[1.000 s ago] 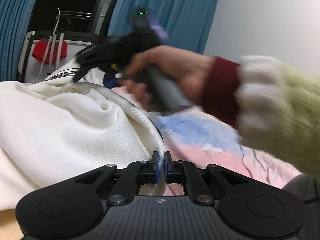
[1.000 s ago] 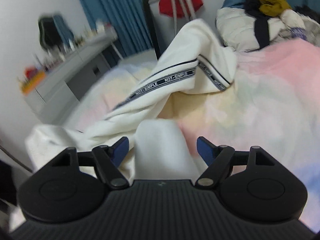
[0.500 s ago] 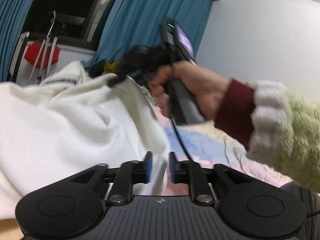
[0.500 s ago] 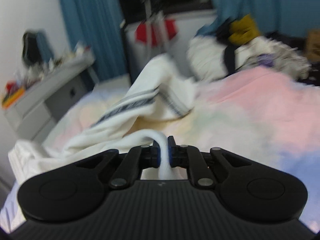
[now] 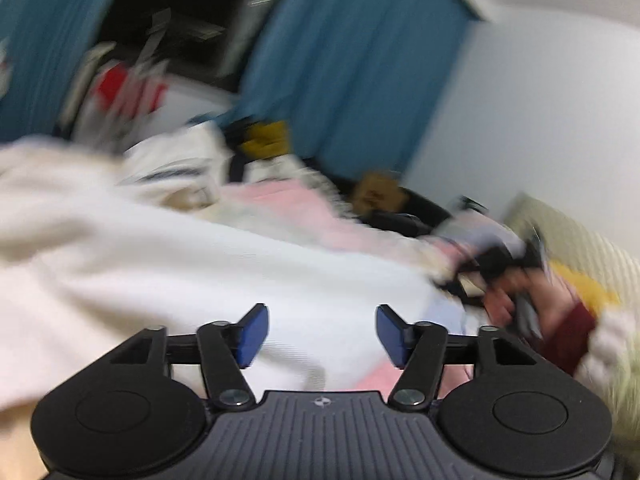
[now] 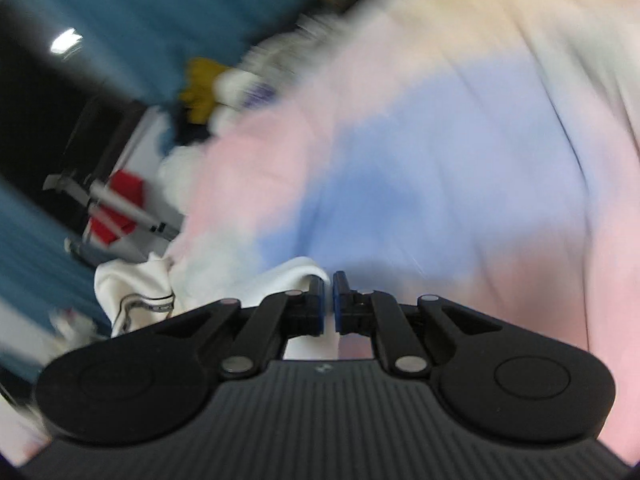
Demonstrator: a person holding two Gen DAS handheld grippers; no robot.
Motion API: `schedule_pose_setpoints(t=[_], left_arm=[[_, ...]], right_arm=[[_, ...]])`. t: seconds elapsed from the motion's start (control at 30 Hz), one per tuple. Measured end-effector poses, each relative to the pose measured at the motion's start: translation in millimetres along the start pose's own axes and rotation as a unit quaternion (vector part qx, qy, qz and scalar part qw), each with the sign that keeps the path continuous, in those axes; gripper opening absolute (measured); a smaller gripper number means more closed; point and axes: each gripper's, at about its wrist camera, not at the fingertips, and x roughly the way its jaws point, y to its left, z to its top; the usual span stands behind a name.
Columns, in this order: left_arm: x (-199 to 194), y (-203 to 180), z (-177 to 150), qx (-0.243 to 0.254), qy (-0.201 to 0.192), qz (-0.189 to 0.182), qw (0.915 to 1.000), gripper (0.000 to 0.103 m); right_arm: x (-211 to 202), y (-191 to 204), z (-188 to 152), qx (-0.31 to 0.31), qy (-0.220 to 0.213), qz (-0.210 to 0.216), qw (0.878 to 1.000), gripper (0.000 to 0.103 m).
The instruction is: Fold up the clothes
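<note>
The white garment (image 5: 192, 264) is spread in loose folds across the bed (image 6: 440, 152), whose cover is patterned in pink, pale blue and cream. A dark printed band along one edge of the garment is seen in the right wrist view, low on the left. No tidy fold is shown anywhere on it; the cloth is bunched and creased, so the folding is judged to be at an early stage, with most of it left to do.

A part of the white cloth is pinched by the right tongs (image 6: 329, 300), whose jaws are pressed together on it. The left tongs (image 5: 320, 334) are being opened: the blue pads (image 5: 252, 334) are parted, the white cloth is seen beyond and beneath the gap, and nothing is pressed between them. The garment is therefore held at one point only.

In the left wrist view the person's right hand (image 5: 520, 300), with a dark red cuff and a fuzzy pale sleeve, is seen low on the right, blurred.

Farther off, a heap of other clothes (image 5: 260, 148) is piled at the far end of the bed, probably still to be folded. Blue curtains (image 5: 352, 60) are hung behind it.
</note>
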Motion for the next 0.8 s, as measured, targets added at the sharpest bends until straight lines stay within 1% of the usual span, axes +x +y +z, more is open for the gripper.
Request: schedule_pose_setpoints(t=[0.03, 0.07, 0.1, 0.13, 0.17, 0.2, 0.27, 0.3, 0.37, 0.43, 0.47, 0.5, 0.53, 0.57, 0.6, 0.63, 0.67, 0.7, 0.73, 0.77, 0.8], left_arm=[[2, 16, 9, -0.033, 0.006, 0.019, 0.9993, 0.069], [0, 33, 15, -0.075, 0.010, 0.039, 0.9964, 0.071], [-2, 50, 19, -0.118, 0.013, 0.058, 0.9912, 0.075], [-6, 65, 19, -0.165, 0.014, 0.072, 0.9836, 0.076], [-10, 81, 18, -0.211, 0.013, 0.088, 0.9735, 0.076], [-13, 94, 17, -0.244, 0.010, 0.102, 0.9643, 0.076], [-16, 121, 14, -0.311, -0.001, 0.126, 0.9420, 0.079], [-17, 134, 12, -0.345, -0.007, 0.136, 0.9288, 0.080], [-16, 156, 2, -0.414, -0.007, 0.144, 0.8986, 0.080], [-7, 171, -6, -0.464, -0.006, 0.146, 0.8735, 0.080], [-4, 180, -11, -0.485, -0.008, 0.151, 0.8616, 0.080], [0, 187, -13, -0.500, -0.015, 0.157, 0.8516, 0.080], [4, 195, -14, -0.511, -0.025, 0.162, 0.8436, 0.079], [7, 202, -12, -0.517, -0.038, 0.165, 0.8388, 0.075], [8, 208, -10, -0.519, -0.052, 0.169, 0.8365, 0.070], [9, 213, -7, -0.519, -0.067, 0.172, 0.8346, 0.067], [7, 217, -3, -0.517, -0.085, 0.172, 0.8341, 0.055], [5, 220, 1, -0.516, -0.102, 0.170, 0.8333, 0.036], [3, 224, 5, -0.518, -0.113, 0.165, 0.8320, 0.027], [2, 228, 9, -0.520, -0.116, 0.163, 0.8306, 0.013], [-1, 231, 14, -0.519, -0.120, 0.164, 0.8302, 0.011]], right_arm=[[3, -12, 0, 0.038, 0.014, 0.004, 0.999, 0.007], [4, -18, 0, 0.059, 0.021, 0.006, 0.998, 0.007], [4, -17, 0, 0.060, 0.020, 0.011, 0.998, 0.007], [3, -16, 0, 0.058, 0.019, 0.015, 0.998, 0.008], [2, -11, -1, 0.044, 0.015, 0.018, 0.999, 0.008], [1, -7, -1, 0.032, 0.010, 0.022, 0.999, 0.008], [-2, -2, -3, 0.020, 0.004, 0.028, 0.999, 0.008], [-5, -2, -5, 0.014, 0.001, 0.029, 0.999, 0.008], [-3, 2, -5, 0.003, -0.004, 0.024, 1.000, 0.008], [-2, 4, -5, -0.001, -0.007, 0.022, 1.000, 0.008], [-2, 4, -5, -0.001, -0.008, 0.022, 1.000, 0.008], [-1, 3, -4, 0.000, -0.009, 0.023, 1.000, 0.008], [0, 3, -3, 0.001, -0.010, 0.023, 1.000, 0.008], [1, 3, -3, 0.001, -0.011, 0.022, 1.000, 0.008], [2, 2, -3, 0.001, -0.011, 0.019, 1.000, 0.008], [4, 2, -3, 0.001, -0.011, 0.016, 1.000, 0.008], [5, 2, -4, 0.001, -0.011, 0.013, 1.000, 0.008], [6, 2, -4, 0.001, -0.011, 0.010, 1.000, 0.008], [7, 2, -5, 0.000, -0.011, 0.007, 1.000, 0.008], [7, 3, -5, -0.005, -0.011, 0.004, 1.000, 0.008], [7, 4, -6, -0.011, -0.011, 0.002, 1.000, 0.008]])
